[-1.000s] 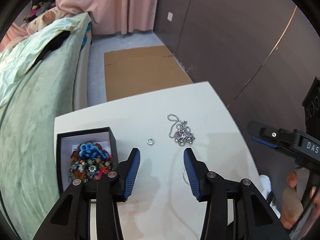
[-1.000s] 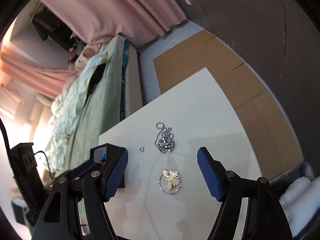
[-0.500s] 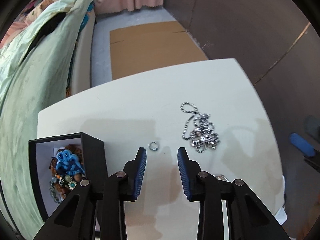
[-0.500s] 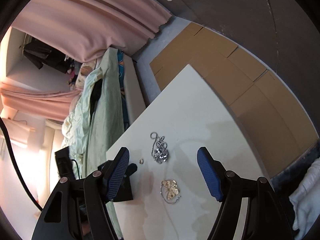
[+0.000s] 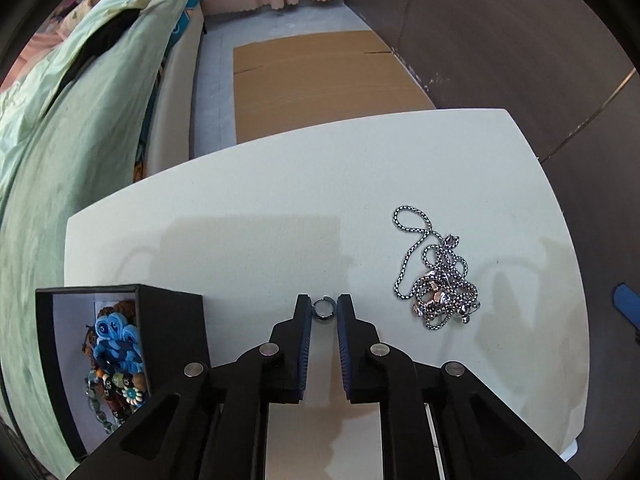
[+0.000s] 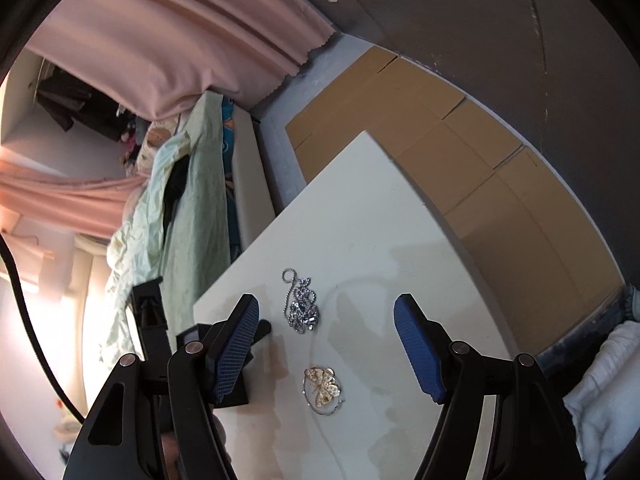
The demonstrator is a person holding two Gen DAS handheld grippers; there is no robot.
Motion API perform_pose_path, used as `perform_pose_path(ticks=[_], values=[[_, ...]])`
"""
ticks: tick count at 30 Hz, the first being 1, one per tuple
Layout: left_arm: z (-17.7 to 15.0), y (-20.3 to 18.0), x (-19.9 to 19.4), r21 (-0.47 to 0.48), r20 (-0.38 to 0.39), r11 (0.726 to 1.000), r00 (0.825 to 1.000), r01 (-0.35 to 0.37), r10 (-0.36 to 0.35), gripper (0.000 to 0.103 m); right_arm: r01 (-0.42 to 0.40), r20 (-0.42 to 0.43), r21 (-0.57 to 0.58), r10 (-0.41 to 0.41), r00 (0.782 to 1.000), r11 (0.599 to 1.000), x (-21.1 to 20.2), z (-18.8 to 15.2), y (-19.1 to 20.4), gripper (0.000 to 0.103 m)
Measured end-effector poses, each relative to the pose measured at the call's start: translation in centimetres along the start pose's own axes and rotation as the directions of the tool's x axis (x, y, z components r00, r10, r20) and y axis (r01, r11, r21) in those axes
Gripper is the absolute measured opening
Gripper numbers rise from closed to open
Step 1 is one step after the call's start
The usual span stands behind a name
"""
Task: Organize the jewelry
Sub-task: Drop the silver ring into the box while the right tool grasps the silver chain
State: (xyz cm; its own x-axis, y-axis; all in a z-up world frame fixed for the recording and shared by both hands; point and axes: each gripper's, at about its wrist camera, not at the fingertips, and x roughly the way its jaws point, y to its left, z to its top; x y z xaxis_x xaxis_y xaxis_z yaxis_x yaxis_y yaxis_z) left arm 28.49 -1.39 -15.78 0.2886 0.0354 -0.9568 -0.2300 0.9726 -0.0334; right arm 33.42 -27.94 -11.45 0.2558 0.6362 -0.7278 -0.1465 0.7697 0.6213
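A small silver ring lies on the white table, right between the tips of my left gripper, whose jaws stand narrowly apart around it. A black jewelry box with blue and beaded pieces inside sits at the left. A tangled silver chain lies to the right; it also shows in the right wrist view. A gold butterfly pendant on a hoop lies below my right gripper, which is wide open and empty above the table.
A bed with green bedding runs along the table's left side. Flat cardboard lies on the floor beyond the far edge. A dark wall stands at the right. White cloth lies off the table's right.
My left gripper has moved forward and down to the ring and narrowed its jaws around it. The right gripper has lifted and tilted slightly, staying open.
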Motion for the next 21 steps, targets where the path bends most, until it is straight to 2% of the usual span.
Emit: perform_pose_path(ticks=[7, 12, 21], values=[[-0.2, 1.4, -2.1, -0.026, 0.040, 0.998, 0.998, 0.051, -0.050, 0.014, 0.037, -0.082, -0.088, -0.045, 0.996, 0.995, 3.3, -0.5, 2.4, 0.060], [-0.5, 2.7, -4.4, -0.032, 0.088, 0.997, 0.993, 0.076, -0.073, 0.013, 0.074, -0.131, -0.125, -0.090, 0.987, 0.989, 5.6, -1.0, 3.5, 0.045], [-1.5, 5.5, -8.1, -0.031, 0.173, 0.990, 0.976, 0.137, -0.129, 0.013, 0.182, -0.132, -0.218, -0.214, 0.968, 0.959, 8.1, -1.6, 5.1, 0.045]])
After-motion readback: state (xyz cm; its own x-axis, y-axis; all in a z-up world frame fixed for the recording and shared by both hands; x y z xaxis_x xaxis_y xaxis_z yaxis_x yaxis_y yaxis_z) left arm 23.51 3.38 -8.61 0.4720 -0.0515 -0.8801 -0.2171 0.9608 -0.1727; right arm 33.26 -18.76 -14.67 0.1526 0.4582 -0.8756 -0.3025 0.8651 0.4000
